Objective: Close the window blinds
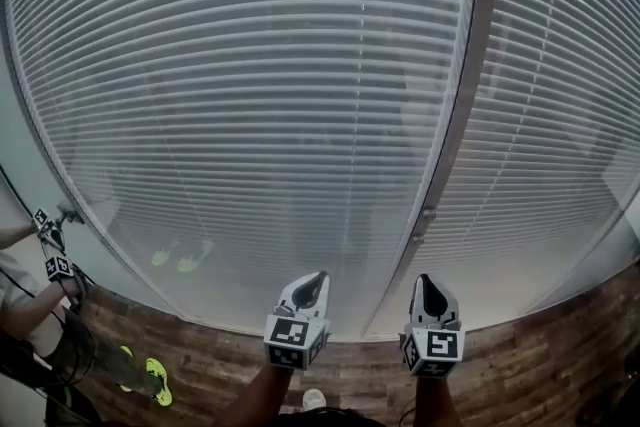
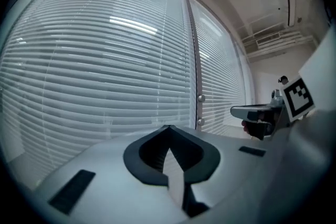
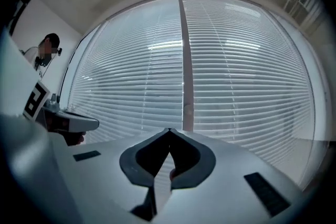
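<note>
White horizontal-slat window blinds (image 1: 250,65) fill the head view from 9 through 12 to 3 o'clock, lowered over both panes and split by a grey vertical frame post (image 1: 462,105) running from 12 down toward 5. Same blinds (image 2: 105,60) cover the left gripper view from 9 to 2, post at 1; in the right gripper view the blinds (image 3: 247,71) span 10 to 3 with the post dead at 12. Left tool (image 1: 320,277) sits at 6 o'clock in the head view, right tool (image 1: 423,281) just beside it at 5, both pointing at the bottom edge of the window, neither touching the slats. Left tool (image 2: 168,127) closed, jaw tips meeting, nothing between them. Right tool (image 3: 169,130) also closed tip to tip, empty. Each shows in the other's camera: the right tool (image 2: 257,113) at 3 o'clock, the left tool (image 3: 73,123) at 9, side by side and apart. Black-and-white marker cube (image 1: 293,337) on the left tool faces the camera. Brown wood-plank floor (image 1: 220,365) runs along 6 to 8. Another person (image 1: 40,315) stands at 8 o'clock, yellow-green shoes (image 1: 155,382) on the floor, holding another marker-cube device up near the window edge.
</note>
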The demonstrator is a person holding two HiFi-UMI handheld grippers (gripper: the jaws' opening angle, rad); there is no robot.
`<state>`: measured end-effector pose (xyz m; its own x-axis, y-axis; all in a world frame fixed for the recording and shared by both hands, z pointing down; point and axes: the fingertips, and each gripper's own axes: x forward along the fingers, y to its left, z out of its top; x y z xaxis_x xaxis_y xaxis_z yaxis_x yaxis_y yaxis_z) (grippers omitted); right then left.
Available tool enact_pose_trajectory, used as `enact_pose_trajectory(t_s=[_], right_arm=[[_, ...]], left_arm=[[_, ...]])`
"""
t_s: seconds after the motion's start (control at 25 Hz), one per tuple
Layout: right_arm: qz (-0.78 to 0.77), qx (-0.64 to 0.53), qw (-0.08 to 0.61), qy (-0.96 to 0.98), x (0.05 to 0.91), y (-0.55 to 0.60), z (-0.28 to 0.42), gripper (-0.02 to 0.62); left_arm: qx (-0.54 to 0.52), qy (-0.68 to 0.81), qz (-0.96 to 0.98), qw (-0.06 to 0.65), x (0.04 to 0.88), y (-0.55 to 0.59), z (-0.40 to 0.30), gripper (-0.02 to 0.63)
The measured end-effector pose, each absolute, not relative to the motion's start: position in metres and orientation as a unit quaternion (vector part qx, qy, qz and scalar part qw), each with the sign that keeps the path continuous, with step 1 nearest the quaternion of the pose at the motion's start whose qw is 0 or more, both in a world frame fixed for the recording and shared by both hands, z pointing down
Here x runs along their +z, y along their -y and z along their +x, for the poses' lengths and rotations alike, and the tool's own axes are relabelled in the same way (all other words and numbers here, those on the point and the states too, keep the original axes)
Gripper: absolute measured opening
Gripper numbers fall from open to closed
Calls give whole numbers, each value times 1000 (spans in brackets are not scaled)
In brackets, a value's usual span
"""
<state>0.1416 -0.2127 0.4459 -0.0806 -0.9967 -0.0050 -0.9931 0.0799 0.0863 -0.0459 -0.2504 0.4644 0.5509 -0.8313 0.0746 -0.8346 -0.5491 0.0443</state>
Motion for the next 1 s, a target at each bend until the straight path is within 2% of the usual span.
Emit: enact_pose_trajectory(t_s=[0.16, 0.24, 0.52, 1.0], right_arm=[[658, -162, 119, 726, 448, 180, 123, 3], [643, -179, 134, 733, 452, 165, 114, 3], [619, -118, 71, 773, 471, 123, 111, 3], [615, -74, 50, 784, 476, 69, 123, 3]], left_arm=[[33, 487, 872, 25, 469, 226, -44, 0], [38, 498, 866, 31, 470, 214, -45, 0], [32, 516, 856, 28, 479, 158, -40, 0], [40, 555, 830, 39, 474, 78, -58, 0]])
